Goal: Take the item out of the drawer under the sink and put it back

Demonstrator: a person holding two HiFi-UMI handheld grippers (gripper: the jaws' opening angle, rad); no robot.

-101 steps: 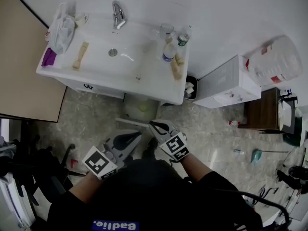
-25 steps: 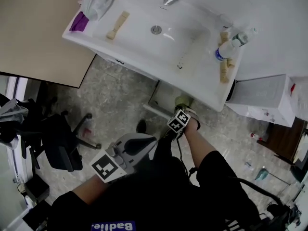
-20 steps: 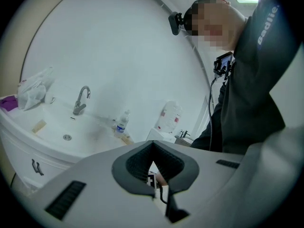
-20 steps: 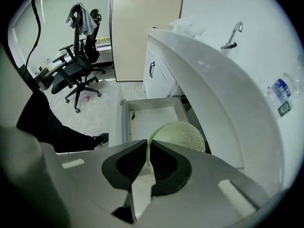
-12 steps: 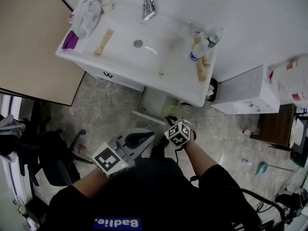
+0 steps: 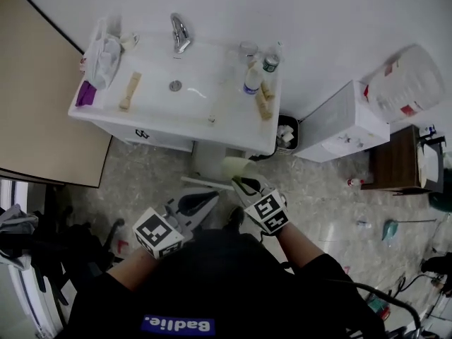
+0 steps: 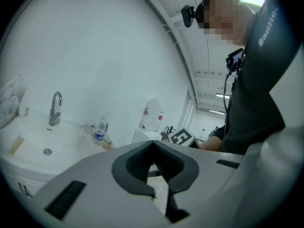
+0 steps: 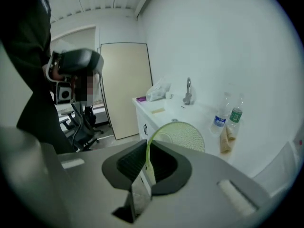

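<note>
A pale green, dotted round disc (image 8: 183, 136) stands on edge between the jaws of my right gripper (image 8: 148, 151), which is shut on its rim. From the head view the disc (image 6: 235, 167) shows just in front of the right gripper (image 6: 244, 183), below the white basin (image 6: 152, 111). The white front edge of the pulled-out drawer (image 6: 201, 183) lies under the basin. My left gripper (image 6: 205, 200) hangs beside the right one, close to my body. Its jaws (image 7: 153, 148) are shut with nothing between them.
On the basin's rim stand plastic bottles (image 6: 252, 78) beside wooden pieces; a cloth (image 6: 102, 51) lies at its left end. A small bin (image 6: 285, 134) and a white box (image 6: 339, 122) sit to the right. A beige panel (image 6: 35, 97) and an office chair (image 6: 42, 253) are on the left.
My right gripper has drawn back from under the basin toward my body with the green disc in its jaws. The left gripper has stayed near my body.
</note>
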